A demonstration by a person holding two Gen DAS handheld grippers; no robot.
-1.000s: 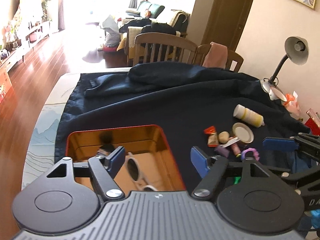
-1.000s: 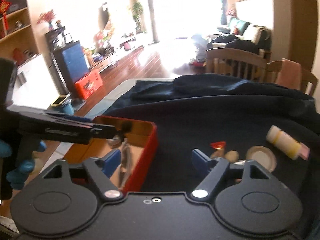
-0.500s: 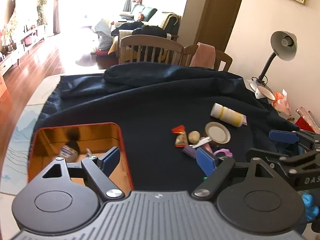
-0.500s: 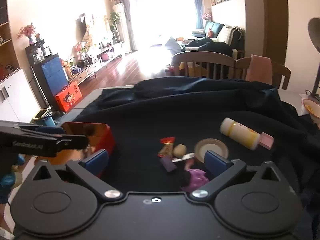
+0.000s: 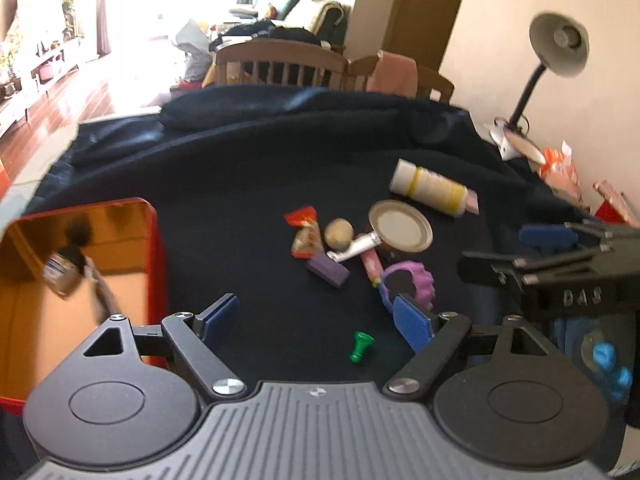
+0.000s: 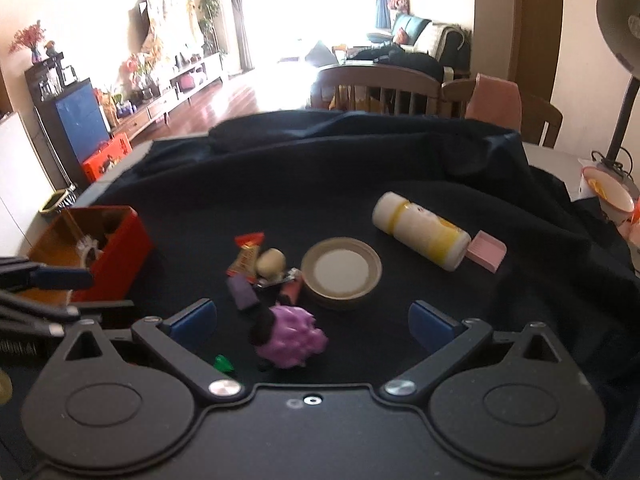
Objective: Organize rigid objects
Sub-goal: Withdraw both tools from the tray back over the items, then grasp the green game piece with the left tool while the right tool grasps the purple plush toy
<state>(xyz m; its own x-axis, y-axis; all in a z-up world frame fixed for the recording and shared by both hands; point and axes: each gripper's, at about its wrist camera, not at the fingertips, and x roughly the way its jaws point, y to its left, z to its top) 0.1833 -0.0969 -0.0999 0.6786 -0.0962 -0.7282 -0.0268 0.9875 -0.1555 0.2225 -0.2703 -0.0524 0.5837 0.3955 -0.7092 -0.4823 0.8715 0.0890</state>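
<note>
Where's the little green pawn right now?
The green pawn lies tipped over on the dark cloth, low in the left wrist view between the open left claw fingers, just below the purple toy.

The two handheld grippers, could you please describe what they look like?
The left gripper and right gripper match: dark matte bodies, two round discs, black linkage arms with silver screws, blue textured finger pads. Pale lettering marks the right one's side. Bright blue, probably a glove, shows beneath it.
</note>
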